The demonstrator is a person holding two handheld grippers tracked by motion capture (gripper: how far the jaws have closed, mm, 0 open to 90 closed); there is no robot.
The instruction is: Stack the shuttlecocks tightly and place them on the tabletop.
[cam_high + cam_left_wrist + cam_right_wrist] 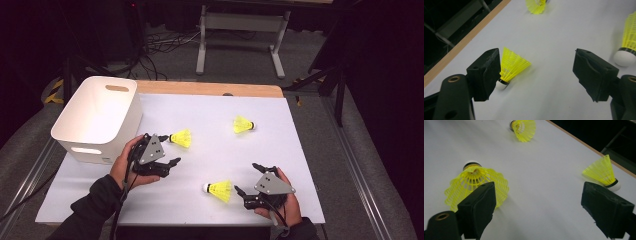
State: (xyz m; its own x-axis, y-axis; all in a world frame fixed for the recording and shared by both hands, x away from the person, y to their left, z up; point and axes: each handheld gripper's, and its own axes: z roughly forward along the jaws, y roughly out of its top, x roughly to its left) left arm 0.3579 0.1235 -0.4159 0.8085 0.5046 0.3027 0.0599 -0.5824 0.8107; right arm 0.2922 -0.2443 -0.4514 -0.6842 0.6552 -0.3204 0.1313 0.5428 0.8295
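Left hand-held gripper [170, 150]: held near the front-left of the bench [300, 165], just beside the white bin [97, 117]. Jaws stand wide apart, nothing clamped. In the left gripper view the near shuttlecock [511, 66] lies on its side by the left jaw, cork end at the jaw pad, skirt pointing away; contact w/ the pad cannot be confirmed. In the high view the same shuttlecock [181, 138] lies just past the jaw tips, cork toward the gripper.

Right hand-held gripper [247, 177]: held at the front-right of the bench, jaws spread wide, nothing between the pads. Front shuttlecock [219, 190] lies just left of its jaw tips, cork pointing left, skirt toward the gripper. In the right gripper view this shuttlecock [477, 185] sits partly behind the left jaw, skirt facing the camera; touching or not, cannot tell.

Third shuttlecock [243, 125]: lies on its side at bench centre-right, well apart from both grippers, cork to the right.

Bin: stands on the bench's left edge, opening up, w/ handle slots in its walls.
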